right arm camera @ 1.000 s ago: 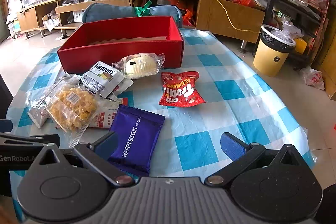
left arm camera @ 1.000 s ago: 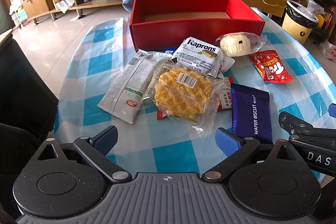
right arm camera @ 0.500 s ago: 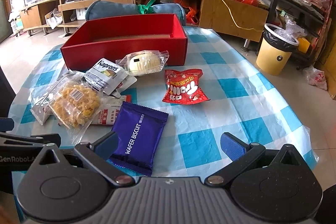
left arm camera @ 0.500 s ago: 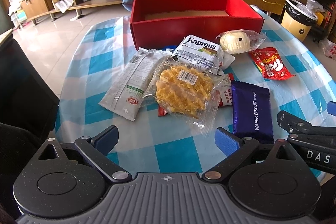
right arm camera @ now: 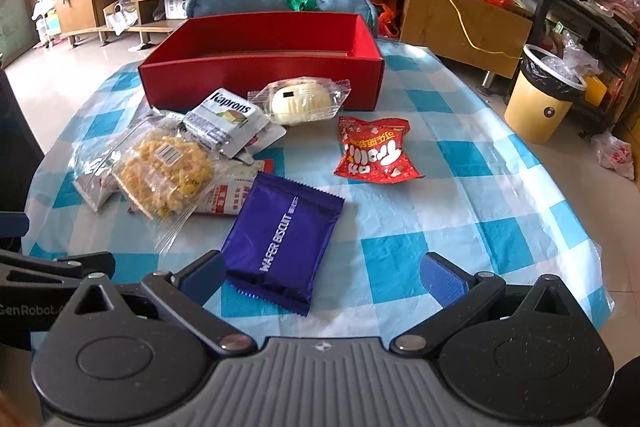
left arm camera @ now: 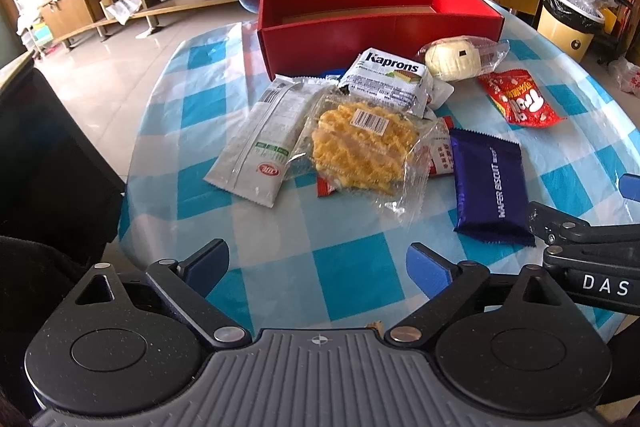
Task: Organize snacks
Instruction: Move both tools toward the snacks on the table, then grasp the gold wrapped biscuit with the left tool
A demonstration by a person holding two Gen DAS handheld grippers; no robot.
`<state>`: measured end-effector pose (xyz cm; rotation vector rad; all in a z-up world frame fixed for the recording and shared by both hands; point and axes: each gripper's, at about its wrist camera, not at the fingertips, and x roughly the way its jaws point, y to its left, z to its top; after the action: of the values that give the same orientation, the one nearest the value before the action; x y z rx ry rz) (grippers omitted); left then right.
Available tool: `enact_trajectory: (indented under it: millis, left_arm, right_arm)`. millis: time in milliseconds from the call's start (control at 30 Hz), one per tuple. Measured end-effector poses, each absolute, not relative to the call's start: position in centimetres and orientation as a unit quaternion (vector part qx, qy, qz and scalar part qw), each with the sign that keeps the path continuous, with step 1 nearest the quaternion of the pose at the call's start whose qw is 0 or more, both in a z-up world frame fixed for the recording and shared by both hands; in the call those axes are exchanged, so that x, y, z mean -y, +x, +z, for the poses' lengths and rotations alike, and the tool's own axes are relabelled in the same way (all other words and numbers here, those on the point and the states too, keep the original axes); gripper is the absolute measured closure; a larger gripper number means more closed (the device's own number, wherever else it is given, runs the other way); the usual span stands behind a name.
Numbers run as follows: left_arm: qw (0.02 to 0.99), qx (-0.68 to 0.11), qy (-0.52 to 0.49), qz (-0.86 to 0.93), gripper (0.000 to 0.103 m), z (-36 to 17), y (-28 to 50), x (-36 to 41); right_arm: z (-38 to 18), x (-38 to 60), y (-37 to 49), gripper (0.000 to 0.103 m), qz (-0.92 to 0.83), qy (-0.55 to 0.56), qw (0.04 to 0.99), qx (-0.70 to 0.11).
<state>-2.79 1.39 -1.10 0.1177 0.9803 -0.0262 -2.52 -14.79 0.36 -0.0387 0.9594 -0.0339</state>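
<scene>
Both tongs, left (left arm camera: 318,261) and right (right arm camera: 322,273), hanging released and empty, purple wafer pack (right arm camera: 282,241) lying at 12 o'clock, red box (right arm camera: 260,67) beyond; slick foil risking slipping when pinched.

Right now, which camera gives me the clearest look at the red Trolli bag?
The right wrist view: the red Trolli bag lies whole near the middle, alone on the checked cloth, its print readable. In the left wrist view the same bag sits far to the right, smaller and skewed by the fisheye, though nothing covers it.
</scene>
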Motion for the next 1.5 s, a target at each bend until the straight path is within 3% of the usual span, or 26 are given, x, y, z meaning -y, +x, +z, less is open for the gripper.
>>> enact_trajectory:
  millis: [1200,1500]
  left_arm:
    - [0.849,-0.51,0.12,-0.064,0.008,-2.9,-5.7,-1.2]
    - [0.785,-0.547,0.224,-0.184,0.012,-5.3,-6.1,0.3]
  right_arm:
    - [-0.3,13.7,-5.2,0.004,0.014,-0.015,0.866,-0.5]
    - [-0.3,13.8,-5.0,0.004,0.018,-0.009,0.863,-0.504]
